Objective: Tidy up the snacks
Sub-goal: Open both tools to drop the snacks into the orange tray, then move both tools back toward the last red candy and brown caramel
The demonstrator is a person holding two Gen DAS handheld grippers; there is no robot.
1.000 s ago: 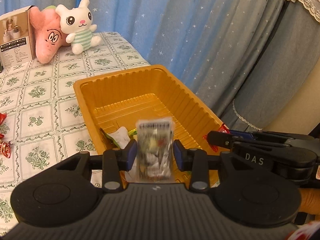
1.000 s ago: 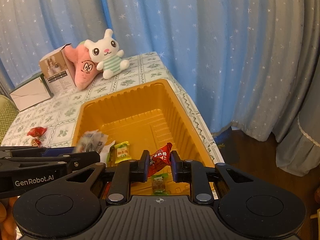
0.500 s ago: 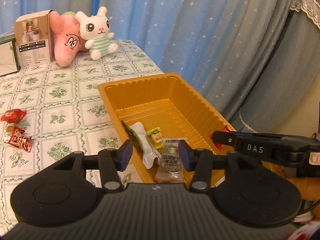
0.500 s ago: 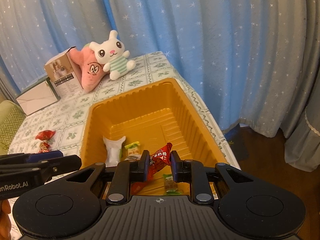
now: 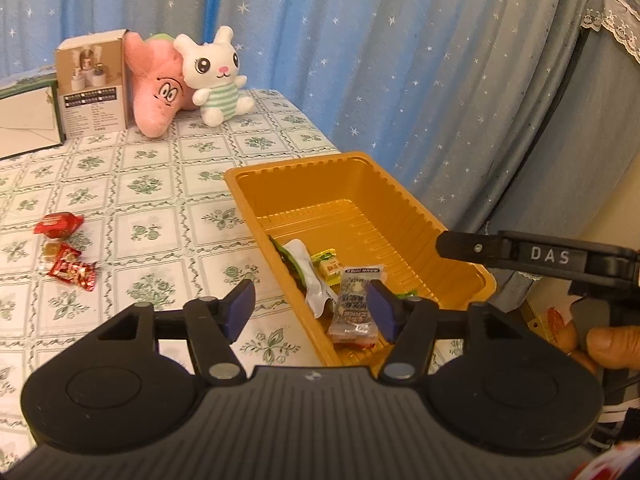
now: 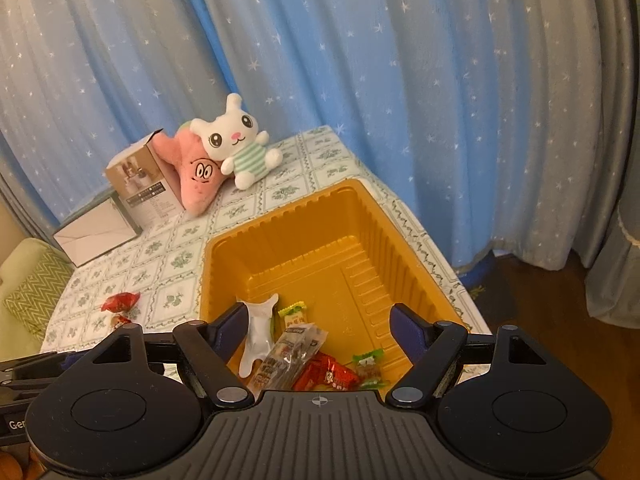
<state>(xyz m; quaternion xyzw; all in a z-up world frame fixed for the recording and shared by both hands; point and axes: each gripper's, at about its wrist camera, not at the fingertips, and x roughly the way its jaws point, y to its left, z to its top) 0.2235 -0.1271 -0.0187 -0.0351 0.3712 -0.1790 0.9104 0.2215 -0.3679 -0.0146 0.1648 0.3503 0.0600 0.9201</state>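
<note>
An orange plastic tray (image 5: 404, 208) (image 6: 304, 240) sits at the table's right edge with several snack packets at its near end: a clear packet (image 5: 354, 304) (image 6: 288, 354), a white wrapper (image 5: 308, 272) (image 6: 258, 330), a yellow candy (image 5: 330, 266) (image 6: 296, 314) and a red packet (image 6: 326, 374). My left gripper (image 5: 310, 312) is open and empty above the tray's near left corner. My right gripper (image 6: 316, 330) is open and empty above the tray's near end. Red wrapped candies (image 5: 60, 224) (image 6: 120, 302) and another (image 5: 74, 270) lie on the tablecloth to the left.
A white bunny plush (image 5: 214, 76) (image 6: 238, 146), a pink star plush (image 5: 158, 88) and a cardboard box (image 5: 90, 84) (image 6: 144, 184) stand at the table's far side. An envelope box (image 6: 96, 234) lies beside them. Blue starred curtains hang behind. The right gripper's body (image 5: 540, 258) is at the tray's right.
Both grippers have opened and pulled back. The left let the clear packet fall into the tray; the right let the red packet fall beside it.
</note>
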